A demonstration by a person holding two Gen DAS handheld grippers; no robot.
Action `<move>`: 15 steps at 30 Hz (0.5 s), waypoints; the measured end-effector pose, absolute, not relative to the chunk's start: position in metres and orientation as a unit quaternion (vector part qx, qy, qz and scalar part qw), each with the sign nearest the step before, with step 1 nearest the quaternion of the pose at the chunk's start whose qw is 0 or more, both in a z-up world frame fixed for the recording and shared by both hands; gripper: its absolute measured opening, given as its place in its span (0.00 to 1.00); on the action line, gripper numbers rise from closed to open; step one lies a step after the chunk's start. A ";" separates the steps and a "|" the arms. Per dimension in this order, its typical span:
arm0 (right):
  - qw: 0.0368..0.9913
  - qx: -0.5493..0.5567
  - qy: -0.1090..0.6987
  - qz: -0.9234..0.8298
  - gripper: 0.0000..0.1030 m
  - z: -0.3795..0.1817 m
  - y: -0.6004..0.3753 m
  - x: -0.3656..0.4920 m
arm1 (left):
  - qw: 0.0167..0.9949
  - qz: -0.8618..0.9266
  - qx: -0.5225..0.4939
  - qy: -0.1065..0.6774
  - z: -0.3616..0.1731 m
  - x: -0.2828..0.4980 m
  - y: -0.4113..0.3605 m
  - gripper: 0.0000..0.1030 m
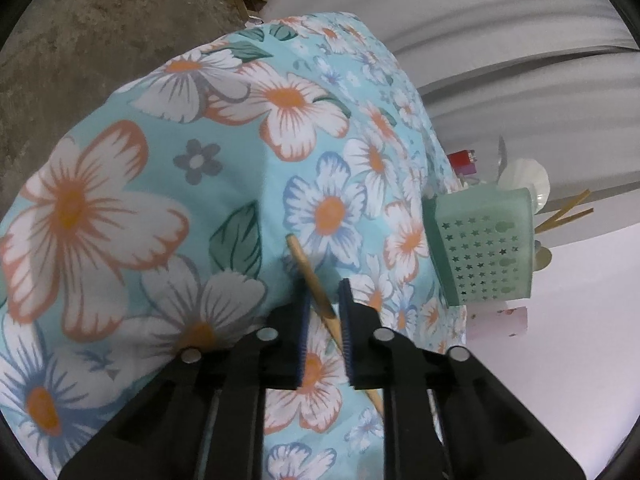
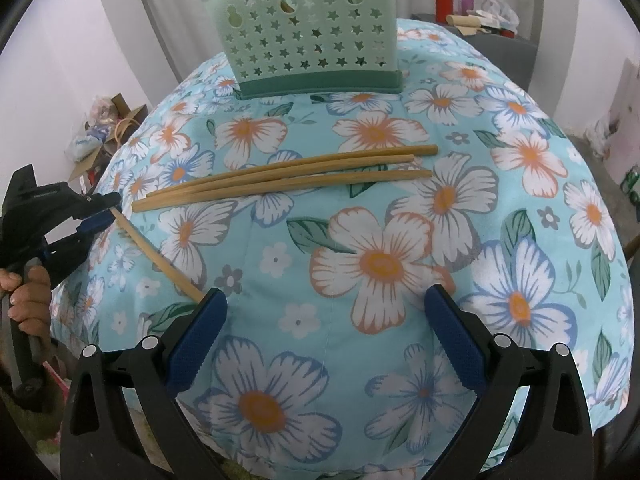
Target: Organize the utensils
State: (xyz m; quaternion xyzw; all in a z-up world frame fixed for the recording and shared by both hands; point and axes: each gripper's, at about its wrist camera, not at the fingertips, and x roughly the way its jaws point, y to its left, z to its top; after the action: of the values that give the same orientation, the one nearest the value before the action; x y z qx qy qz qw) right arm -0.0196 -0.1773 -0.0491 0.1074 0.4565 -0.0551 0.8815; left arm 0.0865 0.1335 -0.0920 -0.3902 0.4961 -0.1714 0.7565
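My left gripper point(image 1: 325, 294) is shut on a wooden chopstick point(image 1: 310, 270) and holds it over the floral tablecloth point(image 1: 160, 200); it also shows at the left of the right wrist view point(image 2: 105, 210), with the chopstick point(image 2: 160, 261) slanting down to the right. A mint green utensil holder point(image 2: 312, 32) with star holes stands at the table's far side, with chopsticks and spoons in it point(image 1: 564, 212). Three more chopsticks point(image 2: 288, 174) lie side by side on the cloth in front of it. My right gripper point(image 2: 326, 306) is open and empty above the cloth.
The table has a floral cloth point(image 2: 380, 260) that drops off at every side. A red container point(image 2: 443, 2) and clutter sit on a grey surface behind. Cardboard boxes and bags point(image 2: 108, 128) lie on the floor at the left.
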 end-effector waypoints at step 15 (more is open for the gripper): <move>0.884 0.144 0.443 -0.037 0.92 -0.047 -0.188 -0.023 | 0.764 -0.172 -0.394 0.481 -0.095 0.084 0.136 0.11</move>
State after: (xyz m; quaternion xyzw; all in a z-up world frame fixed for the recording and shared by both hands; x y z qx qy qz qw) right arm -0.0229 -0.1881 -0.0475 0.1438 0.4435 -0.0366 0.8839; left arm 0.0845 0.1360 -0.0945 -0.3937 0.4815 -0.1722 0.7639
